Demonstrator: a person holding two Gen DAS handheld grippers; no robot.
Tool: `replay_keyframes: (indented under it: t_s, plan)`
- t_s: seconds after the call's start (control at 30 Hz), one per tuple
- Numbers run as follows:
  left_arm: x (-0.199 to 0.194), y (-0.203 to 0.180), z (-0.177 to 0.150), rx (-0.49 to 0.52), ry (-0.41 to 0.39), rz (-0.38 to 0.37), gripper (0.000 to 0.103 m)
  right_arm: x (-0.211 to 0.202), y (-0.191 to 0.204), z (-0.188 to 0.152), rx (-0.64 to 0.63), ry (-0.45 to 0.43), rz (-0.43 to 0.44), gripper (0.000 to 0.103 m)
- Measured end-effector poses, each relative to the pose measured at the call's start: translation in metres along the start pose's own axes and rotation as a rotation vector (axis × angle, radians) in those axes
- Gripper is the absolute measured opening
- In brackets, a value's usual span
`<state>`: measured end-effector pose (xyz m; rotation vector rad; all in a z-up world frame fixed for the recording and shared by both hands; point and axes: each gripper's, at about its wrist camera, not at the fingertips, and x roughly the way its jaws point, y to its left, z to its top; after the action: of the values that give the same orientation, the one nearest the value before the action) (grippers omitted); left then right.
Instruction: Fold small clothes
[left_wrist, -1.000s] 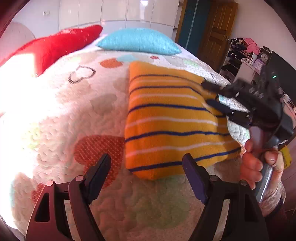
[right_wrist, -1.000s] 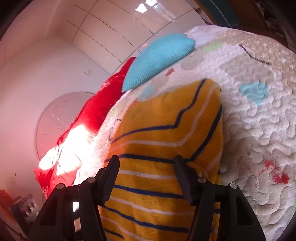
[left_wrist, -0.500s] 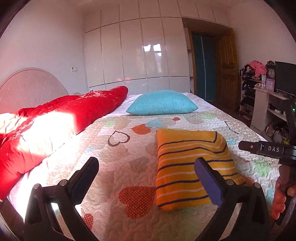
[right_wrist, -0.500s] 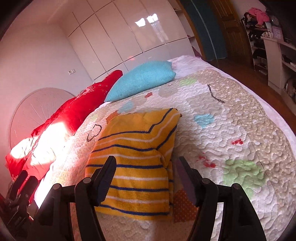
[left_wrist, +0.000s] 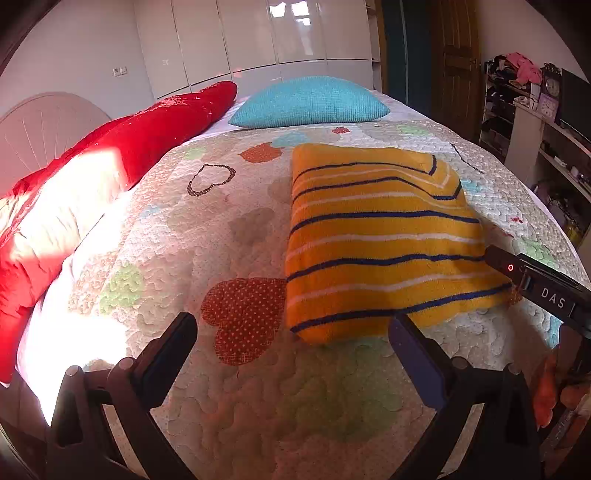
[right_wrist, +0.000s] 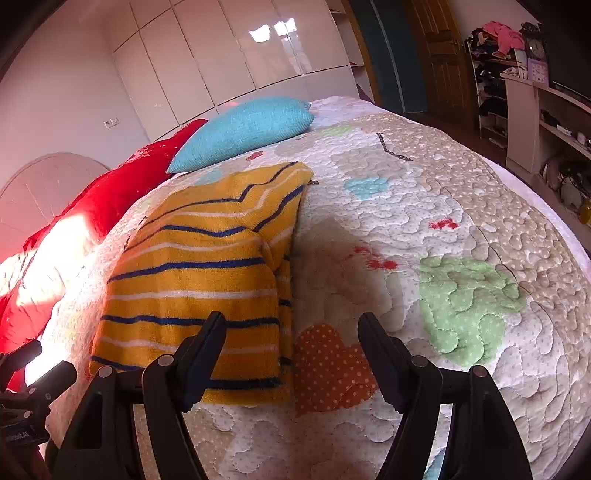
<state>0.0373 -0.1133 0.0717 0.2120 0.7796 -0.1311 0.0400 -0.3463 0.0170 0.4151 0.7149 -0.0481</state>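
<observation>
Sweater (left_wrist: 380, 240), yellow with blue and white stripes: folded into a thick rectangle, flat on the quilt (left_wrist: 229, 229), right of centre in the left wrist view and left of centre in the right wrist view.

Far left: red blanket (left_wrist: 122, 147) along the upper left edge, well apart from the sweater. Blue pillow (left_wrist: 310, 101) at top centre, beyond the far hem.

Lower left to lower centre of the left view: left gripper (left_wrist: 291, 354), fingers wide apart, holding nothing, above the quilt just short of the near left corner of the fold.

Right view, bottom centre: right gripper (right_wrist: 291, 354), also spread and empty, straddling the near right edge, where layered hems show. Seen from the left view as a dark body at the right edge.

Judgement: fold looks close to done; probably only tidying left, or one more halving. For a clean result:
- pinch both near corners through all layers, not just the top one;
- lift evenly, keeping the edge taut between the two grips;
- carry toward the far hem, lining stripes up;
- release low, to avoid the thick knit springing open.
</observation>
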Motion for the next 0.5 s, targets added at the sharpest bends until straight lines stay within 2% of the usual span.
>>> replay_keyframes:
  t_s: [0.27,0.5]
  plan:
    - [0.000,-0.011,-0.004,0.053,0.008,0.021,0.103,0.005,0.006,-0.002,-0.033,-0.002,-0.024,0.078]
    - [0.005,-0.010,-0.005,0.056,0.026,0.030,0.103,0.008,0.003,-0.003,-0.021,0.012,-0.020,0.078]
